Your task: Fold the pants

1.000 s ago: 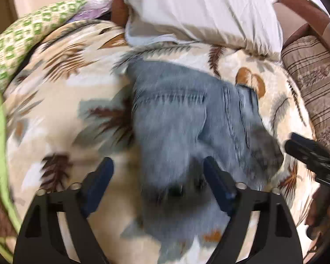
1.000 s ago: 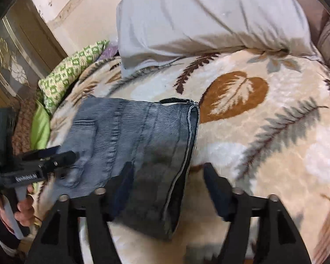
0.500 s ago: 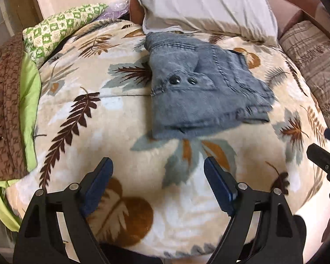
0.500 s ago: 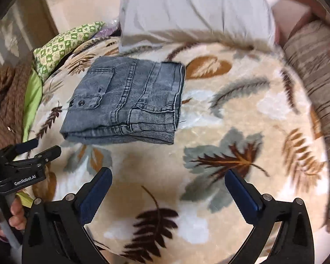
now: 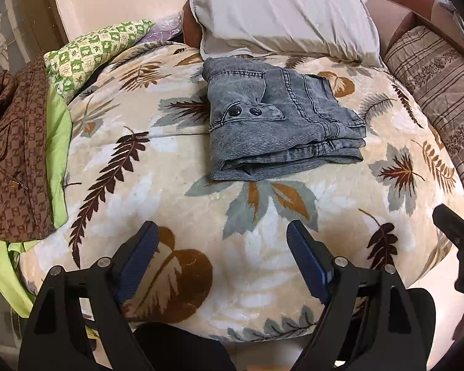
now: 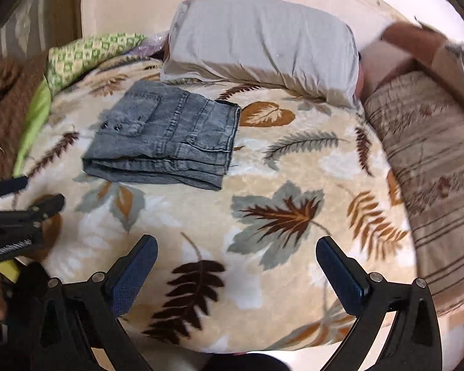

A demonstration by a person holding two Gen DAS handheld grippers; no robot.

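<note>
The grey-blue denim pants [image 5: 278,123] lie folded in a compact stack on the leaf-patterned blanket [image 5: 201,204], two dark buttons on top. They also show in the right wrist view [image 6: 167,136], left of centre. My left gripper [image 5: 222,247] is open and empty, well back from the pants near the bed's front edge. My right gripper [image 6: 236,262] is open and empty, also back from the pants. The left gripper shows at the left edge of the right wrist view [image 6: 18,213]; the right gripper shows at the right edge of the left wrist view [image 5: 457,235].
A grey pillow [image 5: 281,15] lies just behind the pants. A striped cushion [image 5: 439,83] is at the right. A green patterned cloth [image 5: 92,49], a brown checked garment [image 5: 12,154] and a lime green sheet [image 5: 57,154] lie at the left.
Both grippers let go of the pants and pulled back toward the bed's front edge. The pants now lie folded and still; the right gripper's jaws opened wider.
</note>
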